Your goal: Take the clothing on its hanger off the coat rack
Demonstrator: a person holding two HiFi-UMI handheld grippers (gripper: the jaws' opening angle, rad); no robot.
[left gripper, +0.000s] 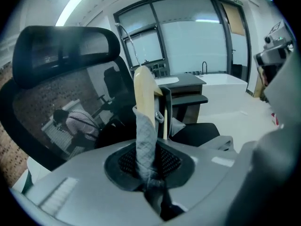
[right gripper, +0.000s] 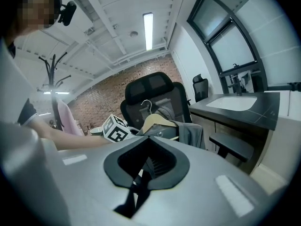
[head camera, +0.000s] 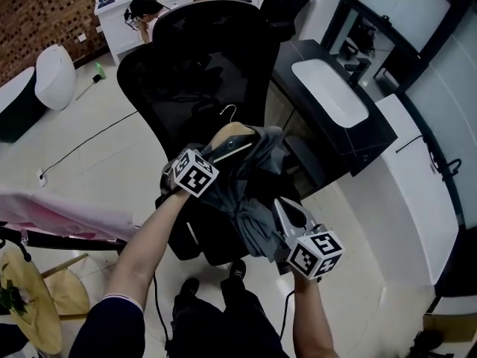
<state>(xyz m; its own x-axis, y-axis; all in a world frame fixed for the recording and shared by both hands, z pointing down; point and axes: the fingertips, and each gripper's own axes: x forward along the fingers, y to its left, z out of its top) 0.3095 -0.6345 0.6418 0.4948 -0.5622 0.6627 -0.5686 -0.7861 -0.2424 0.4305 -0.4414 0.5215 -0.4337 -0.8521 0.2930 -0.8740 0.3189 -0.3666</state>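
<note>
Pale glossy tile makes up the floor (head camera: 104, 170) around the black mesh chair (head camera: 216, 51), and that chair is our landmark: brick wall (head camera: 45, 13) behind it, a black counter (head camera: 376, 136) with a white sink (head camera: 328, 92) to its right, the coat rack (right gripper: 53, 93) and a pink garment (head camera: 67, 215) off to its left. Right in front of the chair's back, the grey clothing (head camera: 253, 200) hangs on its wooden hanger (head camera: 232, 134), well clear of the rack. The left gripper view gives what the head view can't: the left gripper (left gripper: 146, 149) clamped tight on quilted grey fabric at the hanger's end, with tall windows (left gripper: 197, 46) beyond the chair. Over to the right gripper view: the right gripper (right gripper: 146, 140) has its jaws pressed together, nothing seen between them, near the garment's lower edge, and a ceiling light (right gripper: 148, 29) glows above the chair.
</note>
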